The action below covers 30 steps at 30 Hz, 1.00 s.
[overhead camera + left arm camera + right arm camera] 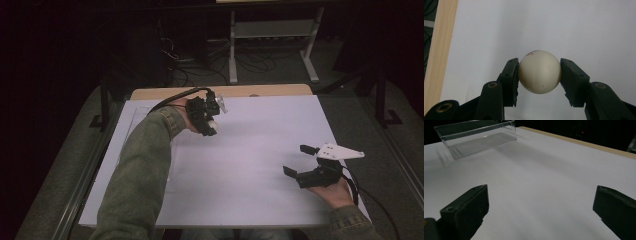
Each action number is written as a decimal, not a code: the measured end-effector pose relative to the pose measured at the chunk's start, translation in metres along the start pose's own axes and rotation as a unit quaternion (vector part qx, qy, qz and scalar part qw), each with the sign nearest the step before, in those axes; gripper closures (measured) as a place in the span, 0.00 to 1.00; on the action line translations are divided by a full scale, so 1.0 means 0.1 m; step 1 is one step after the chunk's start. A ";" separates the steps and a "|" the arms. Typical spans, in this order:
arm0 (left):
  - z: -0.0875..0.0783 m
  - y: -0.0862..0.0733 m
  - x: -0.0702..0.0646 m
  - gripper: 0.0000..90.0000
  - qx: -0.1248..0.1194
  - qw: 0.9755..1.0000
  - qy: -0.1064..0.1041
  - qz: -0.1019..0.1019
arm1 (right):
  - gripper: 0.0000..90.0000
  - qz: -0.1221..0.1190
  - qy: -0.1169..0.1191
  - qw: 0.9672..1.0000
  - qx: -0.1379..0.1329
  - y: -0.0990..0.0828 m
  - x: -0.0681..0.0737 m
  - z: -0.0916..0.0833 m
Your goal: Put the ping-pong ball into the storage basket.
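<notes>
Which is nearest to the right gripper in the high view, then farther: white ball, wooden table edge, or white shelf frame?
1. White ball, up-left, held in the left gripper.
2. Wooden table edge, at the far side.
3. White shelf frame, on the floor beyond.

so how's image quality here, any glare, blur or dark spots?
High view: dim, room beyond the table nearly black, slightly soft. Left gripper view: sharp, evenly lit, ball clear between the left gripper pads. Right gripper view: right gripper jaws blurred up close, clear box throws streaky shadows.
</notes>
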<state>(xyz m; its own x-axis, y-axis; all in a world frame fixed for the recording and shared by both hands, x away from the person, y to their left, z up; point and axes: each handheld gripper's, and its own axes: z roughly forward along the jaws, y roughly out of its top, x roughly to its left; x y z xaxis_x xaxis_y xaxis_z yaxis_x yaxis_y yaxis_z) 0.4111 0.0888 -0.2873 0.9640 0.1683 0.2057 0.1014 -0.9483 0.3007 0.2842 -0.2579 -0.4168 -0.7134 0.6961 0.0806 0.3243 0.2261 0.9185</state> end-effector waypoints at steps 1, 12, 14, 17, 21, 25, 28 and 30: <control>-0.03 -0.02 0.00 0.56 0.000 1.000 0.002 -0.002 | 0.00 0.000 0.000 1.000 0.000 0.00 0.00 0.00; -0.20 -0.19 0.02 0.56 0.002 1.000 0.016 -0.016 | 0.00 0.003 -0.001 1.000 0.000 0.00 0.00 -0.01; -0.22 -0.22 0.02 0.56 0.005 1.000 0.019 -0.017 | 0.00 0.003 -0.001 1.000 0.000 0.00 0.00 -0.01; -0.25 -0.26 0.02 0.56 0.007 1.000 0.022 -0.020 | 0.00 0.003 -0.001 1.000 0.000 0.00 0.00 0.00; -0.28 -0.31 0.02 0.56 0.008 0.999 0.024 -0.025 | 0.00 0.002 -0.002 1.000 0.002 0.00 0.00 0.00; -0.33 -0.36 0.02 0.56 0.009 0.999 0.026 -0.027 | 0.00 0.002 -0.001 1.000 0.001 0.00 0.00 0.00; -0.36 -0.41 0.01 0.56 0.012 0.999 0.028 -0.029 | 0.00 0.001 -0.001 1.000 0.001 0.00 0.00 0.00; -0.37 -0.45 0.00 0.56 0.016 0.999 0.029 -0.030 | 0.00 0.001 -0.001 1.000 0.001 0.00 0.00 0.00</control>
<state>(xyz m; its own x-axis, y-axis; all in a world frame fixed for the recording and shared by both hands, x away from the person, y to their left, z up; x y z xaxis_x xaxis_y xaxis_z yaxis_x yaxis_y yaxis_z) 0.3971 0.1410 -0.2663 0.9404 0.2385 0.2423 0.1665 -0.9444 0.2834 0.2841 -0.2579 -0.4164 -0.7111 0.6984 0.0816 0.3272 0.2258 0.9176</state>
